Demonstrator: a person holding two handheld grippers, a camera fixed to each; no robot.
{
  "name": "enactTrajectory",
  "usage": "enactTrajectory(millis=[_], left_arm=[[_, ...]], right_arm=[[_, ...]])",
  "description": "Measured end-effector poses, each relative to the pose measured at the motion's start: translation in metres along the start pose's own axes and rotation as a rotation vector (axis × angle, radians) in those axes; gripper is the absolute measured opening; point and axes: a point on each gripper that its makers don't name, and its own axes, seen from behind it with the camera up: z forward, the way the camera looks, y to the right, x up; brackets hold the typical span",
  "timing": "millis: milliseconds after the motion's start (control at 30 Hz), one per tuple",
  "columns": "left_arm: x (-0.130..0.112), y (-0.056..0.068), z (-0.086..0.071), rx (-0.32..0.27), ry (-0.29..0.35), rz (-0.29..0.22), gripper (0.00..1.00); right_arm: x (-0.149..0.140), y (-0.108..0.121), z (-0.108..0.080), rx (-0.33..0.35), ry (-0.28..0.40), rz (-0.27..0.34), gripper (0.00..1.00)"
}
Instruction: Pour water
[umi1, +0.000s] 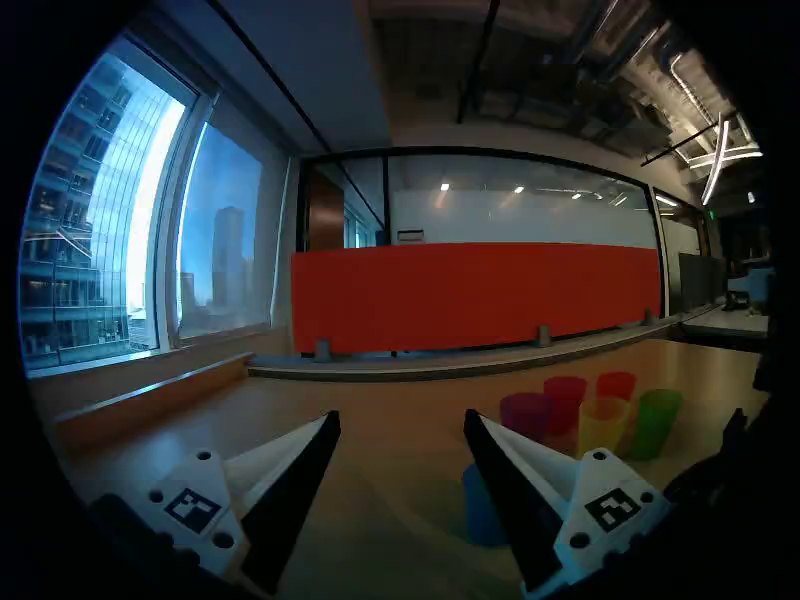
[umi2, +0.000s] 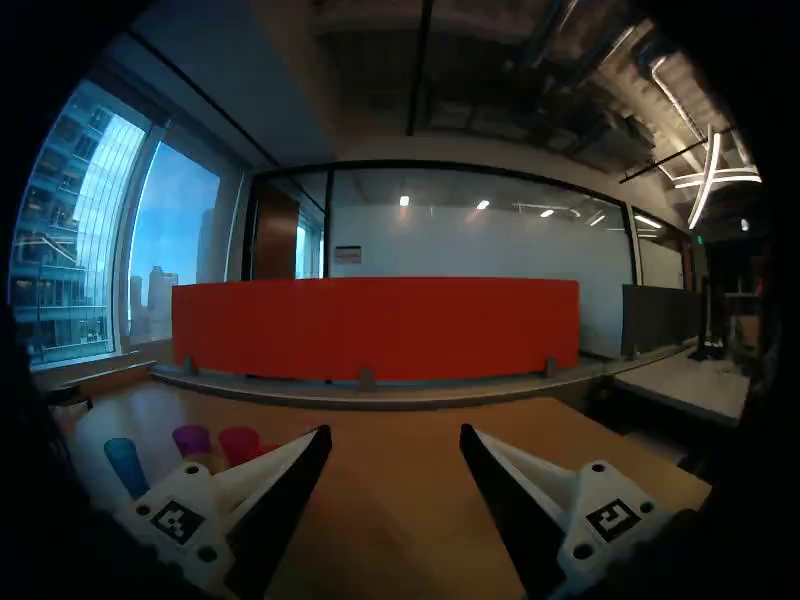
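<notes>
Several coloured plastic cups stand on the wooden table. In the left gripper view a purple cup (umi1: 526, 415), a pink cup (umi1: 566, 393), a red cup (umi1: 616, 384), a yellow cup (umi1: 603, 424) and a green cup (umi1: 657, 422) cluster right of centre. A blue cup (umi1: 482, 506) sits nearer, partly hidden behind the right finger. My left gripper (umi1: 400, 430) is open and holds nothing. In the right gripper view a blue cup (umi2: 125, 465), a purple cup (umi2: 192, 441) and a pink cup (umi2: 239, 444) stand at the lower left behind the left finger. My right gripper (umi2: 395, 442) is open and holds nothing.
A red divider panel (umi1: 470, 295) runs along the table's far edge, with a glass wall behind it. Large windows (umi1: 120, 250) line the left side. Another desk (umi2: 690, 385) stands to the right. Bare wooden tabletop (umi2: 400, 500) stretches ahead of the right gripper.
</notes>
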Motion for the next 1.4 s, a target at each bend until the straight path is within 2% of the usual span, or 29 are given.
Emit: enactTrajectory(millis=[600,1400], left_arm=[[-0.016,-0.006,0.001,-0.004,-0.023,-0.040,0.92],[-0.016,-0.003,0.000,-0.018,-0.026,-0.037,0.92]], right_arm=[[-0.003,0.001,-0.002,-0.006,-0.010,-0.011,0.99],[0.000,0.001,-0.003,0.006,-0.002,0.001,0.99]])
